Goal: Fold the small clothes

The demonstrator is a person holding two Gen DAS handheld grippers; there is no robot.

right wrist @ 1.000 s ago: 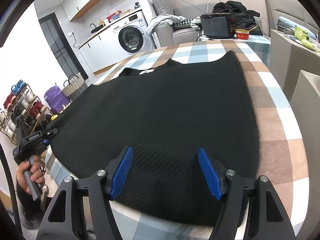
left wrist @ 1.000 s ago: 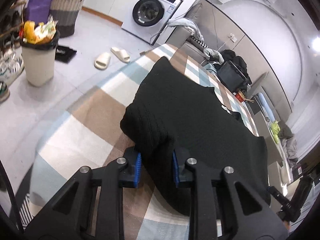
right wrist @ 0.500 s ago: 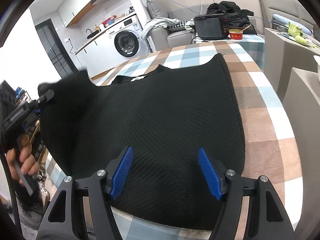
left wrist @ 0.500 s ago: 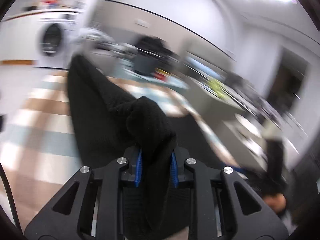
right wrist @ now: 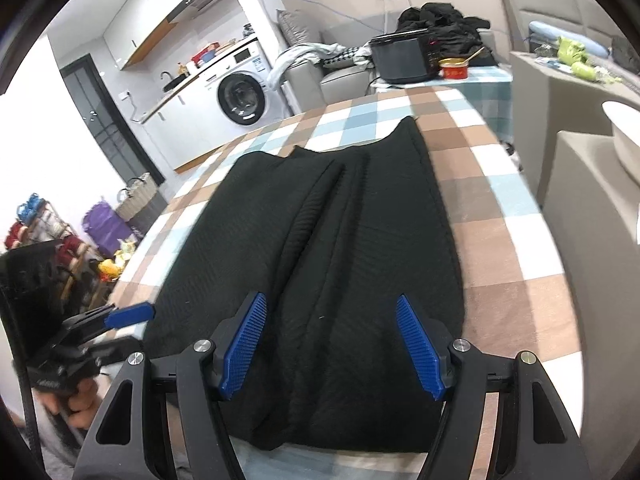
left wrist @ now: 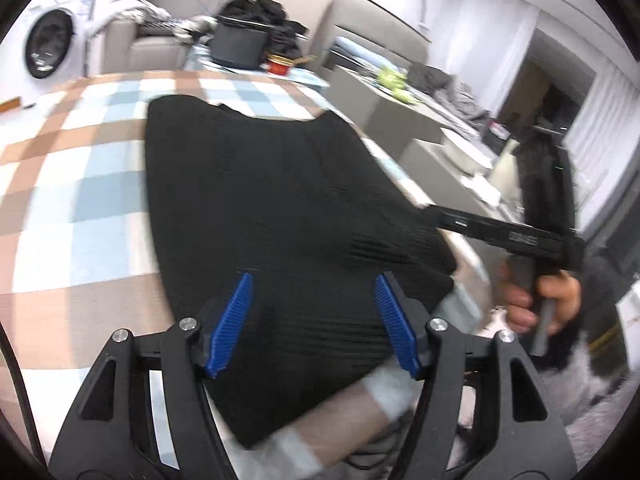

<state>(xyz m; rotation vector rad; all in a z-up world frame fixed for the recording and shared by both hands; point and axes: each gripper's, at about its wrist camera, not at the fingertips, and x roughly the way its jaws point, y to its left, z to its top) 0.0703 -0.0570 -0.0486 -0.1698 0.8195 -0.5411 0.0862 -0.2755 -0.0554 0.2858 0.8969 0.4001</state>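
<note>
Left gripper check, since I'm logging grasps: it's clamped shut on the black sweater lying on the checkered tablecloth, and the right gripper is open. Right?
Not quite. The left gripper is open, its blue pads spread apart above the black sweater and gripping nothing, as the left wrist view shows. The rest holds: the sweater lies on the checkered tablecloth, and the right gripper is open too.

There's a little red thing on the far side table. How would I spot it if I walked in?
Find the checked table with the black garment spread on it, then look past its far end to the smaller table. A big black cooker sits there, and the red bowl stands just to its right. It is the only bright red thing there, with a stick poking out.
</note>
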